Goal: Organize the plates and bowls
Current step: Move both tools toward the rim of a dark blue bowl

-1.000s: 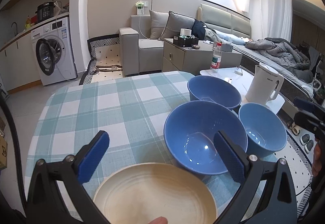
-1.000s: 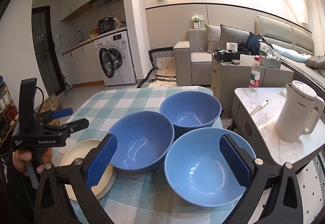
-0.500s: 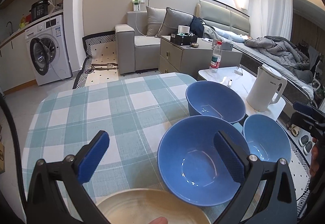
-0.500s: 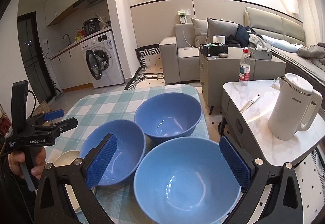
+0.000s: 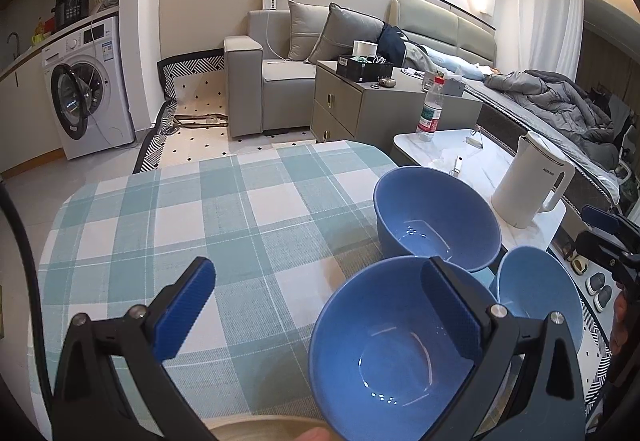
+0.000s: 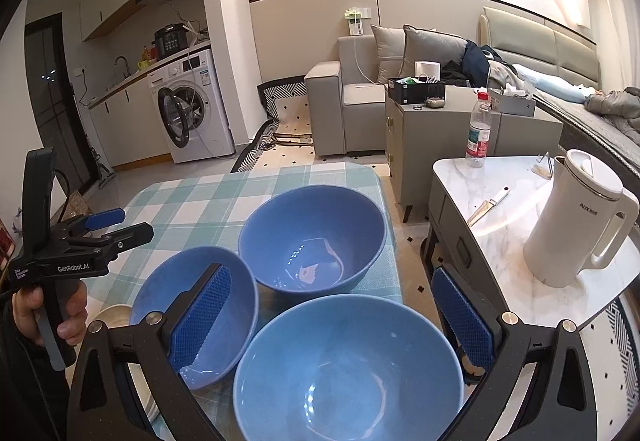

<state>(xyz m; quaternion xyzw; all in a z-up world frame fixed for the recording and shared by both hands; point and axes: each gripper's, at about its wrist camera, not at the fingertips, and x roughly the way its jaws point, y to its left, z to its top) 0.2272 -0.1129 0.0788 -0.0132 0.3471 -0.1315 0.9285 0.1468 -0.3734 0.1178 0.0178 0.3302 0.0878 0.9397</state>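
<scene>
Three blue bowls stand close together on the checked tablecloth [image 5: 224,225]. In the left wrist view my left gripper [image 5: 318,315] is open, and its right finger [image 5: 452,317] shows in front of the nearest bowl [image 5: 384,365]. Behind that are the far bowl [image 5: 436,217] and a lighter blue bowl [image 5: 536,293]. A cream plate [image 5: 264,429] peeks in at the bottom edge. In the right wrist view my right gripper [image 6: 330,321] is open above the lighter blue bowl [image 6: 348,369], with the left bowl [image 6: 196,301] and far bowl [image 6: 312,237] beyond.
A white kettle [image 6: 576,225] and a water bottle [image 6: 478,129] stand on a marble side table [image 6: 500,233] right of the bowls, with a knife [image 6: 488,203] on it. A hand holds the left gripper [image 6: 124,225] over the cloth. A sofa and washing machine stand beyond.
Both grippers have moved forward and lower toward the bowls. The cream plate has slid almost out of the left wrist view. The lighter blue bowl now fills the space under my right gripper.
</scene>
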